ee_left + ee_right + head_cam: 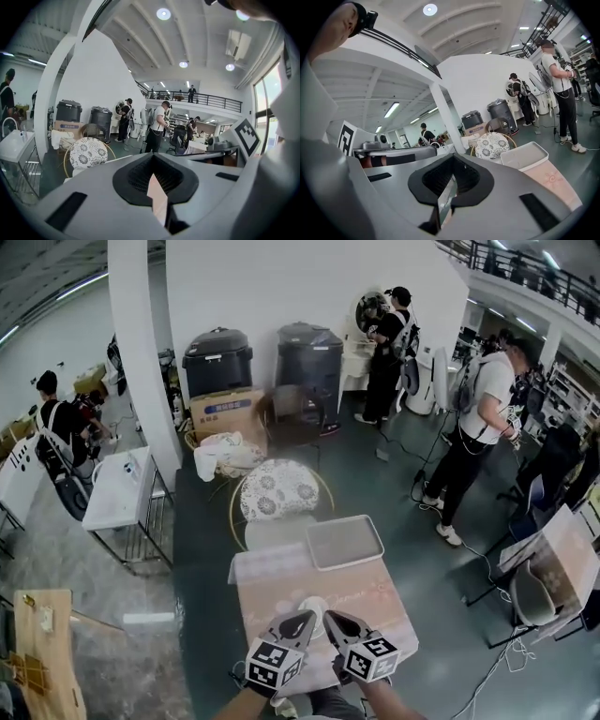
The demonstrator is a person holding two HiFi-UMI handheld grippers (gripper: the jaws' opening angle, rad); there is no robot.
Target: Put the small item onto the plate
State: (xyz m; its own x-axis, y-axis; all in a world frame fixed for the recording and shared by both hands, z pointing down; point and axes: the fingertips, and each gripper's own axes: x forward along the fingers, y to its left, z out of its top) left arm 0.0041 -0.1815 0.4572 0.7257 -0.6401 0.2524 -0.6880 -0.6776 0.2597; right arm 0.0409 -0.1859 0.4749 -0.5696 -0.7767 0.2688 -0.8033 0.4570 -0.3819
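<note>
In the head view a table with a pink patterned cloth [380,601] stands right below me. On it lies a white round plate [315,606], half hidden behind the two grippers. My left gripper [302,618] and right gripper [334,619] hover side by side over the near part of the table, their tips at the plate. In the left gripper view the jaws of the left gripper [157,187] are shut with nothing between them. The right gripper [449,188] looks shut and empty in its own view too. I see no small item in any view.
A white rectangular tray [344,541] sits at the table's far right corner, and the same tray [526,154] shows in the right gripper view. A round chair with a flowered cushion [277,489] stands beyond the table. Persons [476,432] stand to the right; a white side table [117,488] is at left.
</note>
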